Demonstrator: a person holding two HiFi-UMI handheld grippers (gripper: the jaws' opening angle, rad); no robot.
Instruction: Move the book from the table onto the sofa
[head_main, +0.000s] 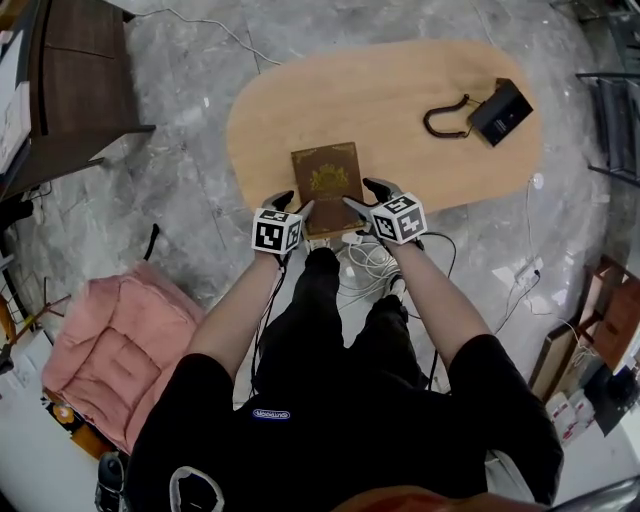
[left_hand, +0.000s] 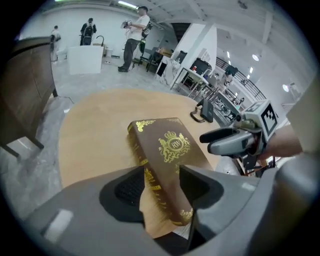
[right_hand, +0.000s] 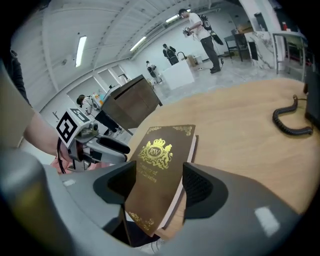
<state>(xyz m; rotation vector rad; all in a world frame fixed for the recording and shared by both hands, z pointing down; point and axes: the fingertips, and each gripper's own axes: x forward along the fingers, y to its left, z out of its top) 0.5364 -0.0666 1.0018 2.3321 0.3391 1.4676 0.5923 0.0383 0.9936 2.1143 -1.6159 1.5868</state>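
Observation:
A brown book (head_main: 327, 185) with a gold crest lies flat on the oval wooden table (head_main: 400, 100), its near end over the table's front edge. My left gripper (head_main: 296, 202) straddles the book's near left corner. In the left gripper view the book (left_hand: 167, 155) sits between the jaws of the left gripper (left_hand: 162, 185), with table showing between the spine and the left pad. My right gripper (head_main: 362, 194) straddles the near right corner. In the right gripper view the book (right_hand: 160, 170) lies between the wide jaws of the right gripper (right_hand: 160, 187), clear of the right pad.
A black device with a curled cable (head_main: 500, 112) lies at the table's far right. A pink sofa cushion (head_main: 120, 345) sits at the lower left, behind my left arm. A dark wooden cabinet (head_main: 80, 80) stands at the upper left. White cables (head_main: 370, 262) lie on the floor under the table edge.

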